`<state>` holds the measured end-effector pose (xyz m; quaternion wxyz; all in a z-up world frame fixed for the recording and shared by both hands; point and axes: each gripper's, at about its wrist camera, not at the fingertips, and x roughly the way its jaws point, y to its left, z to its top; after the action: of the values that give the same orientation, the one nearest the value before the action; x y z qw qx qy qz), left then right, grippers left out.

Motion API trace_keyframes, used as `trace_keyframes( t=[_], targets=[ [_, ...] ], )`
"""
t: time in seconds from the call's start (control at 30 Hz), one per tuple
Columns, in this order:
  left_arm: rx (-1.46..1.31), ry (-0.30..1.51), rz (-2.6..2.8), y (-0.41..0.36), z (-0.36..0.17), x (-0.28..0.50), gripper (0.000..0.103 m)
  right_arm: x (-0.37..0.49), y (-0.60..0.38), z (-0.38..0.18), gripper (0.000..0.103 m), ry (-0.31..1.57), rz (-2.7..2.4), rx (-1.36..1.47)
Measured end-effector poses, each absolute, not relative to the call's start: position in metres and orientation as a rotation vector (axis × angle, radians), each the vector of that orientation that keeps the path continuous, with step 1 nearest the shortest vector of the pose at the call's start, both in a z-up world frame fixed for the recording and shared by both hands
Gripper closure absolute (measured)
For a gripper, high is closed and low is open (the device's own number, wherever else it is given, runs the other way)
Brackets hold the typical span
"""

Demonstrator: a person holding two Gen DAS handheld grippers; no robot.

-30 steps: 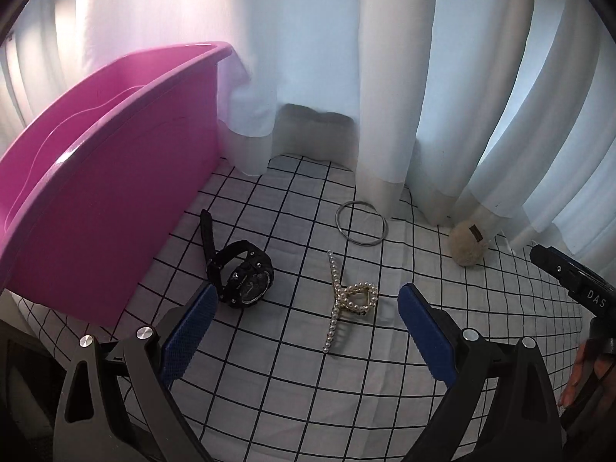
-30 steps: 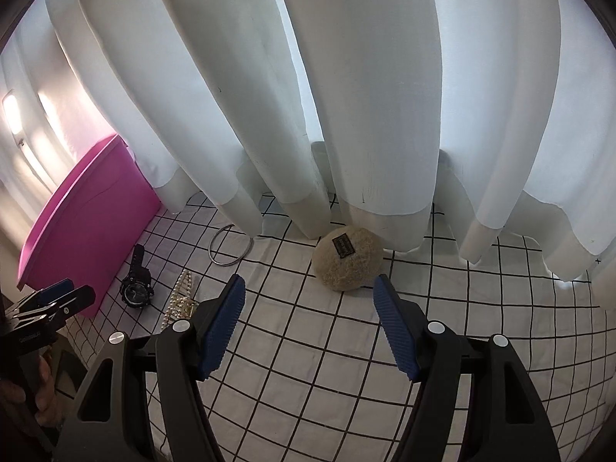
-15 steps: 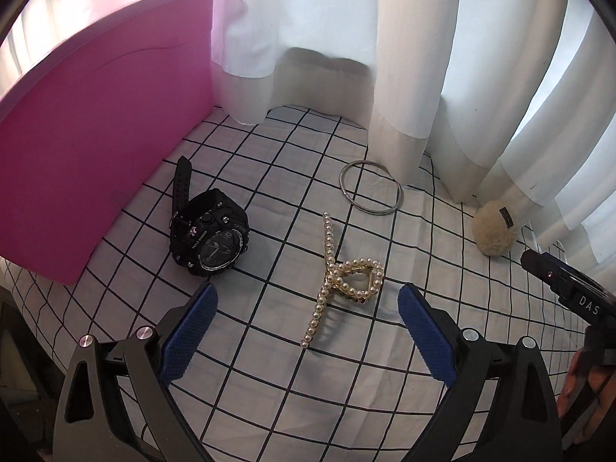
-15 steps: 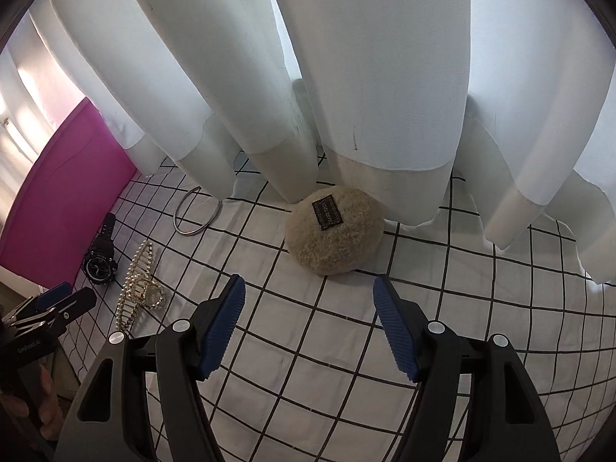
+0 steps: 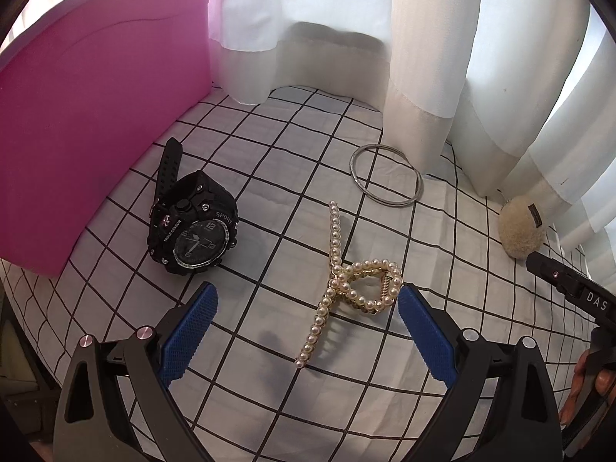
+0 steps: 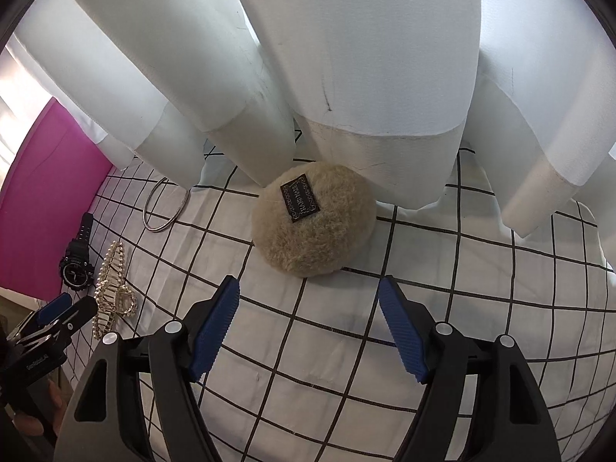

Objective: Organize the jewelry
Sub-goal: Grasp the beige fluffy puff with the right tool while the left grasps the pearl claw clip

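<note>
While the left claw (image 5: 306,321) hangs low over the checked cloth (image 5: 269,177) with its 2 blue pads spread wide, the pearl hair clip (image 5: 348,283) lies right between them — its looped end just inside the right pad, nothing gripped. The black watch (image 5: 192,227) sits ahead and left of that claw, beside the pink bin (image 5: 77,115); the silver bangle (image 5: 387,180) lies farther ahead by the curtain (image 5: 423,57). The right claw (image 6: 308,325) is wide too — the fuzzy beige pouch (image 6: 313,223) rests just ahead of its tips, apart from them.
</note>
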<state>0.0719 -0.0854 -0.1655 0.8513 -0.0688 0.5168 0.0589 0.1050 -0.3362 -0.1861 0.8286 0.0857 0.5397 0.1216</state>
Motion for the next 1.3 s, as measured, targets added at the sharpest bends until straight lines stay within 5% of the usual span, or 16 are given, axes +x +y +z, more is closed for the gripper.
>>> trace_keyframes(
  t=[0.57, 1.07, 1.3],
  targets=[
    [-0.123, 1.065, 0.093, -0.1, -0.177, 0.085, 0.01, 0.142, -0.323, -0.202, 0.029, 1.168, 0.182, 0.074],
    [-0.074, 1.145, 0.166, -0.106, -0.21, 0.101, 0.005, 0.178, -0.295, -0.217, 0.009, 1.113, 0.146, -0.038],
    [-0.076, 1.089, 0.188, -0.108, -0.211, 0.105, 0.005, 0.185, -0.291, -0.222, 0.009, 1.055, 0.165, -0.049]
  ],
)
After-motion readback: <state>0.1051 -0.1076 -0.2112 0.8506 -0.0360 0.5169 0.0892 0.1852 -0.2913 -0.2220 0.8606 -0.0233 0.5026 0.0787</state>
